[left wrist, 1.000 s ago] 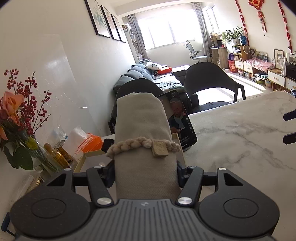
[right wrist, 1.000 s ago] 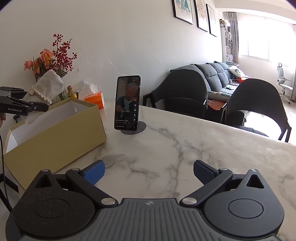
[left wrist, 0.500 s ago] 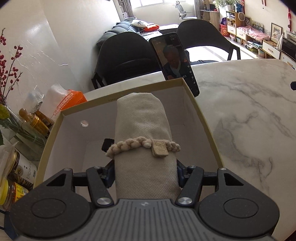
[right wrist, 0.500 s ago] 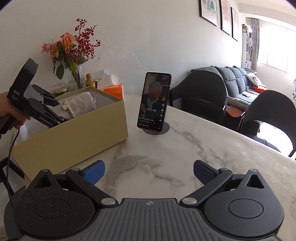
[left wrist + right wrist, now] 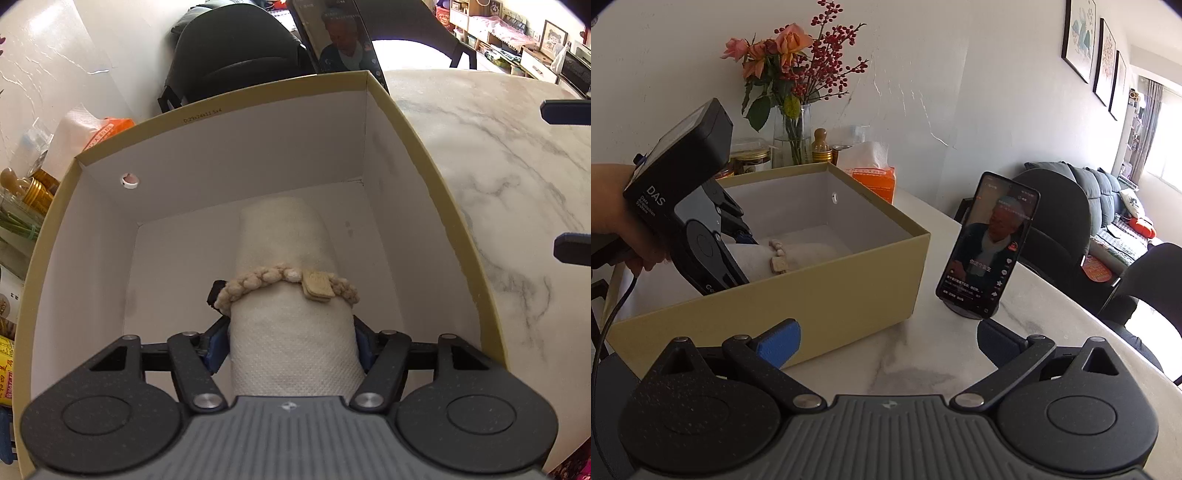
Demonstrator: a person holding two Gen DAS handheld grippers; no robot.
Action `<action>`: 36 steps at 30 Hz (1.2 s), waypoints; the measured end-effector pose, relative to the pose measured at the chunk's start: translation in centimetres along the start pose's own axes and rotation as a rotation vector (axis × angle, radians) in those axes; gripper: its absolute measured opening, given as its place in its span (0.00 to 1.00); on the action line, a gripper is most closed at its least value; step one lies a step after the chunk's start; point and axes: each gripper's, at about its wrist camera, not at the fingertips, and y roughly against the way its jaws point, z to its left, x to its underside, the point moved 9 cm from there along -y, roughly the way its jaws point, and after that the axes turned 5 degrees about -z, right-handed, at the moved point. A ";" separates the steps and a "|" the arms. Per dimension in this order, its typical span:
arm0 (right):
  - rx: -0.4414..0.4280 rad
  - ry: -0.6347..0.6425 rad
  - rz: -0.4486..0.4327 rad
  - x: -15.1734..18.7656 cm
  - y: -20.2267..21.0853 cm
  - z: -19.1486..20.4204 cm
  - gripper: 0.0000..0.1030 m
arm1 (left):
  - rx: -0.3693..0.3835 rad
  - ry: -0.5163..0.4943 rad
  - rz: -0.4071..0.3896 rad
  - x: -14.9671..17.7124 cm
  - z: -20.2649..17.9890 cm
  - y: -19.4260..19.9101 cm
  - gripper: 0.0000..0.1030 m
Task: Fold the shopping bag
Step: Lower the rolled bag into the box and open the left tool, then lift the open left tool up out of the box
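Observation:
The beige shopping bag [image 5: 284, 236] is rolled into a bundle tied with a braided cord [image 5: 258, 277]. It lies low inside the open tan cardboard box [image 5: 258, 96], its far end on the box floor. My left gripper [image 5: 291, 339] points steeply down into the box with its blue pads on both sides of the roll; its jaws are opening slightly. From the right wrist view the bag [image 5: 798, 254] shows over the box wall [image 5: 812, 295], and a hand holds the left gripper [image 5: 738, 240]. My right gripper [image 5: 886, 339] hovers open over the marble table, nothing between its fingers.
A phone [image 5: 990, 243] on a round stand plays a video just right of the box. Behind the box stand a flower vase [image 5: 790, 129], jars and an orange tissue pack [image 5: 875, 177] against the wall. Dark chairs [image 5: 1052, 229] line the table's far edge.
The left gripper tilted down and lowered the rolled bag from above the box rim to its floor. The right gripper swung sideways toward the box, which now looms larger in its view.

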 end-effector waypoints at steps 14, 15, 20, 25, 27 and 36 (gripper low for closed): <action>0.053 0.005 -0.027 -2.2 -1.1 1.1 0.99 | -0.186 -0.074 0.066 0.7 0.7 1.2 0.87; 0.053 -0.002 -0.027 -2.2 -1.1 1.1 0.99 | -0.204 -0.077 0.063 0.4 0.9 1.6 0.87; 0.039 -0.025 -0.036 -2.1 -0.8 1.2 0.99 | -0.279 -0.078 0.060 0.6 0.9 3.4 0.95; 0.032 -0.053 -0.048 -2.0 -0.3 1.4 0.99 | -0.370 -0.090 0.041 0.3 1.4 4.9 0.98; 0.030 -0.066 -0.054 -2.0 0.0 1.4 0.99 | -0.405 -0.094 0.030 0.4 1.3 5.9 0.99; 0.052 -0.083 -0.067 -1.8 0.9 1.3 0.99 | -0.509 -0.137 0.043 1.2 1.0 7.6 0.99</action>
